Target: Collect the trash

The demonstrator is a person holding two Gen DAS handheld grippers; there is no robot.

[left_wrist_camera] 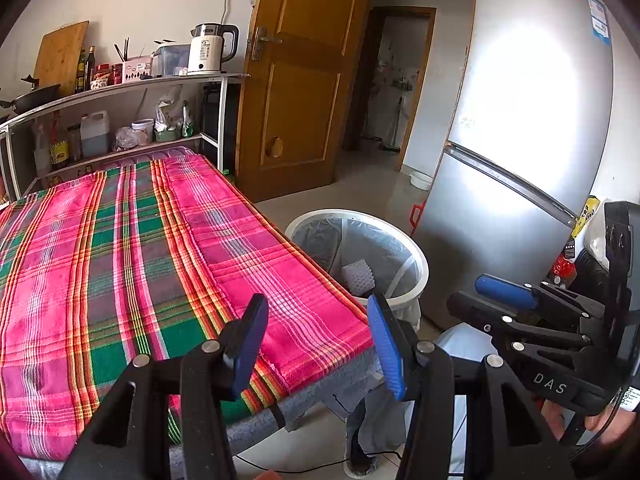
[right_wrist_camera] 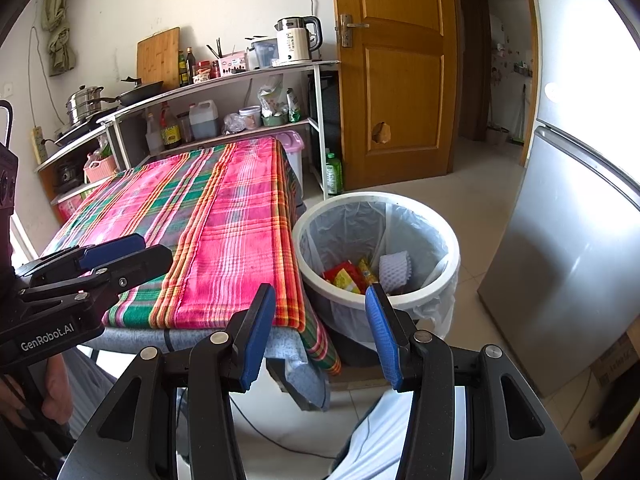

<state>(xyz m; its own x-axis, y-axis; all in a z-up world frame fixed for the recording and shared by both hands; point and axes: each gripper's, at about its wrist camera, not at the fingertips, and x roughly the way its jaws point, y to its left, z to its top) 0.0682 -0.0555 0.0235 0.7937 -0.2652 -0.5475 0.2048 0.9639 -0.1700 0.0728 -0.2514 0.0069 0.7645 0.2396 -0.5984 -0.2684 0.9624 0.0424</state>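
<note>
Both grippers idle, nothing held. Left gripper (left_wrist_camera: 318, 340) jaws wide apart, empty, hanging over the near corner of the surface (left_wrist_camera: 120, 240). Right gripper (right_wrist_camera: 320, 332) jaws parted a bit less, also empty, over the gap between the surface and the bin (right_wrist_camera: 454, 240).

Trash is in the bin already: white foam net (right_wrist_camera: 395, 266), red and yellow wrappers (right_wrist_camera: 348, 276) at the bottom, inside the liner. Plaid cloth on the surface looks bare in both views; no loose trash seen.

My read: task is at or near its end. To finish well, scan the surface's far end and the floor round the bin before stopping. If anything turns up, pinch it by its middle and let go low inside the rim, clear of the liner.
</note>
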